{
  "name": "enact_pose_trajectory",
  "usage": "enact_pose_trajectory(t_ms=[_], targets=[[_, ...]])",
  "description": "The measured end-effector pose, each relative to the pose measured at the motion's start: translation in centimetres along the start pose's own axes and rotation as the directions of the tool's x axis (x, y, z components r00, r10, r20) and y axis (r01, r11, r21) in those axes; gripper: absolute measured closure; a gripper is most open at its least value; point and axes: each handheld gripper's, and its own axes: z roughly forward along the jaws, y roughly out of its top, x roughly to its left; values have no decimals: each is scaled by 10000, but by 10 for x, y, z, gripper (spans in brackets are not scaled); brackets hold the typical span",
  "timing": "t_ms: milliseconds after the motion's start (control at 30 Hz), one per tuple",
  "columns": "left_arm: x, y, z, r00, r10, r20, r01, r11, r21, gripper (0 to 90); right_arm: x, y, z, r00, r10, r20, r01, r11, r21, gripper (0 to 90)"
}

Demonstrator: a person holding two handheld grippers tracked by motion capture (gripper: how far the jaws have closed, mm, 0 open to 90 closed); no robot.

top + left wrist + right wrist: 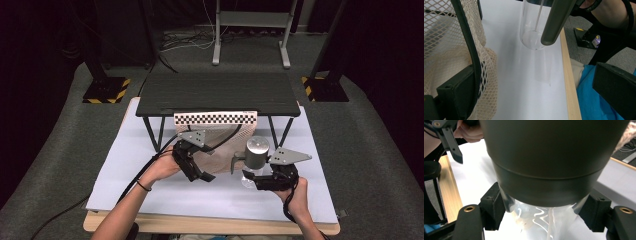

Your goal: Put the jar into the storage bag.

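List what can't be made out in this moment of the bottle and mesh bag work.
- Bottle base: high view, hidden behind the right hand-held gripper.
- Bottle's clear body: right gripper view, covered from above by its own grey cap.
- Mesh bag mouth and inside: high view, hidden by the left hand-held gripper and the black stand.
- Left grip on the mesh: left gripper view, cut off by the left edge.

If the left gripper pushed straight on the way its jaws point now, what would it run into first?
Probably the clear plastic bottle with the dark grey lid, which the right gripper holds straight ahead in the left gripper view. The left gripper already grips the cream mesh bag at the side. Depth is hard to judge.
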Motion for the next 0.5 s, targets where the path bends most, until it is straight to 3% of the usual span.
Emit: enact_pose_trajectory(t_ms=[500], targets=[[0,0,1,10000,33,-60,-33,10000,73,0,-7,17,9,9998,170,-55,-171,9995,-256,299]])
